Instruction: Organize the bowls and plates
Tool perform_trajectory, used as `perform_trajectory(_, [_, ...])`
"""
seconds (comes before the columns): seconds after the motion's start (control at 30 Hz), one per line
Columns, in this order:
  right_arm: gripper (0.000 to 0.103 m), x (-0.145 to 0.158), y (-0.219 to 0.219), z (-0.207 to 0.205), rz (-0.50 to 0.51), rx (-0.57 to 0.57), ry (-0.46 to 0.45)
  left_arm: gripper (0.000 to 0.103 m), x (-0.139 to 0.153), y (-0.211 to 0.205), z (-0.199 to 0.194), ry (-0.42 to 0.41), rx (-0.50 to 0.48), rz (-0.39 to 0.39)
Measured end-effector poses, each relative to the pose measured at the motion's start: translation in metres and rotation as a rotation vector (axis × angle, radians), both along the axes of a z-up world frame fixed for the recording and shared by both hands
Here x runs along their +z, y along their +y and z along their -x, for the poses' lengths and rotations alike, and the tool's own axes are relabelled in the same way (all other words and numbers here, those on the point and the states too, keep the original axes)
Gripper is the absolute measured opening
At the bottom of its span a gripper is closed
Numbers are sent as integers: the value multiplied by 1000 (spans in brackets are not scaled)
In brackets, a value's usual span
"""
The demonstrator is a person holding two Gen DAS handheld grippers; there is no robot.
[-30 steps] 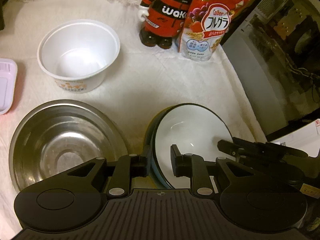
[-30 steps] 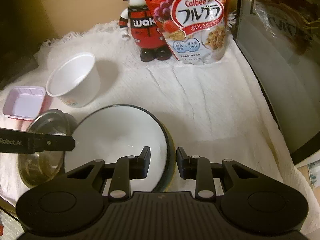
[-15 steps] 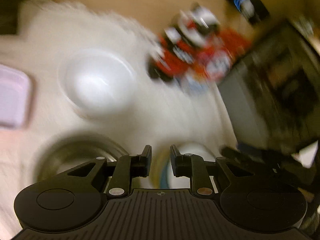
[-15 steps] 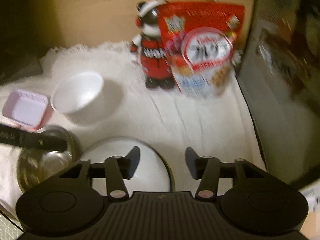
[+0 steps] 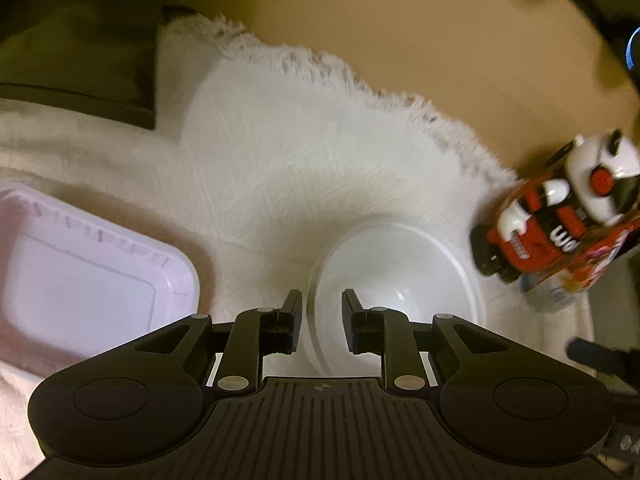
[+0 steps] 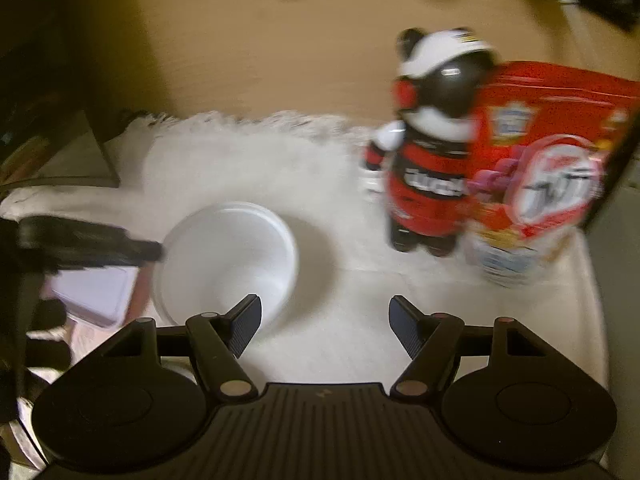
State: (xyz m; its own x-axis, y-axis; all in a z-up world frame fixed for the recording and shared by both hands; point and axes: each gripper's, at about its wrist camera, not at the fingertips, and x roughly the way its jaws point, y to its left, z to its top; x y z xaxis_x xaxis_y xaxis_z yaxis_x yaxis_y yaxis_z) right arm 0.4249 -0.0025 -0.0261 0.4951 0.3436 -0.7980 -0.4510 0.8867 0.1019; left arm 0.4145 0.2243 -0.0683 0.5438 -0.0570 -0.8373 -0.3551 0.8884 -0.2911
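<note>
Bowl: white plastic bowl (image 5: 396, 292) stands upright and empty on the white cloth (image 5: 296, 152), its rim whole and round in both views.
Bowl position: right of the pale tray (image 5: 84, 280), left of the figurine (image 6: 432, 152); bare cloth lies on both sides of it.
Left gripper: left gripper (image 5: 318, 322) sits low over the bowl's near-left rim, its jaws a narrow way apart. The rim edge shows in the gap; whether the pads press on it cannot be told.
Right gripper: right gripper (image 6: 325, 330) hangs above bare cloth just right of the bowl. Its jaws have just been opening and stand wide, nothing between them; its left finger (image 6: 244, 326) overlaps the bowl's right wall in view.
Tray: shallow, rectangular, rounded corners, empty; a strip of cloth separates it from the bowl.
Figurine: black, white and red, upright, touching a red cereal bag (image 6: 548, 168) on its right.
Cloth edge: fringed far border ends on tan table surface (image 5: 420, 28).
Open room: clear cloth beyond the bowl up to the fringe.
Image quality: right view blurred.
</note>
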Motion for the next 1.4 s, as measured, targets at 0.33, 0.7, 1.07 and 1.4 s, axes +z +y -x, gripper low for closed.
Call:
perform_trajectory(0.33, [52, -97, 54, -71, 14, -65, 311, 24, -56, -1, -20, 136, -11, 44])
perform_trajectory(0.7, [24, -38, 26, -20, -35, 40, 132, 24, 10, -33, 23, -43, -61, 72])
perform_trajectory(1.07, [24, 39, -74, 58, -91, 5, -4, 23, 64, -122, 78, -97, -257, 71])
perform_trajectory(1.4, [24, 24, -133, 119, -43, -113, -37, 25, 28, -173, 100, 58, -433, 114])
